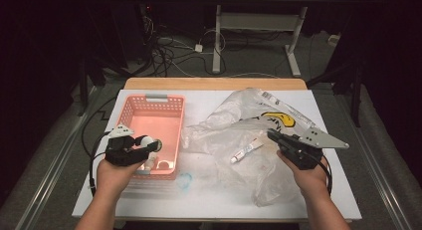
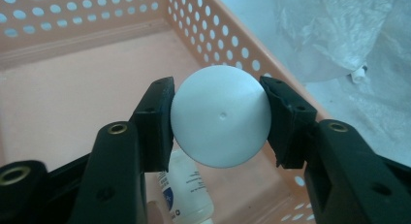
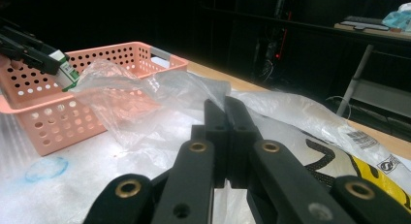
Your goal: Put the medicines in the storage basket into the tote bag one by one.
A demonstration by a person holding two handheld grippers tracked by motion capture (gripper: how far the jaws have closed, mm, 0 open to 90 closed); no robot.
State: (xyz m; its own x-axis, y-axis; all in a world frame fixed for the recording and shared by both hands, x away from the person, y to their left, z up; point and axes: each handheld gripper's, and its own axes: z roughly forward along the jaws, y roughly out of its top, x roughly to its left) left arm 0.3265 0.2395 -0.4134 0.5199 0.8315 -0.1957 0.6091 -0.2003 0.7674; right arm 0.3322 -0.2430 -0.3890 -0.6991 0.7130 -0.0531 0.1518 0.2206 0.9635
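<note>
Left gripper clamps white ball above basket rim.

Left forearm: enters from the bottom left of the high view, angled up and slightly right. Left hand: wrapped around the gripper body from below. Left gripper: lower left of centre, pointing right, roughly level; jaws part-open, pads pressed on either side of a held round object. Right forearm: enters from the bottom right. Right hand: clasps the gripper from behind. Right gripper: right of centre, pointing upper left; jaws fully together, pads touching.
</note>
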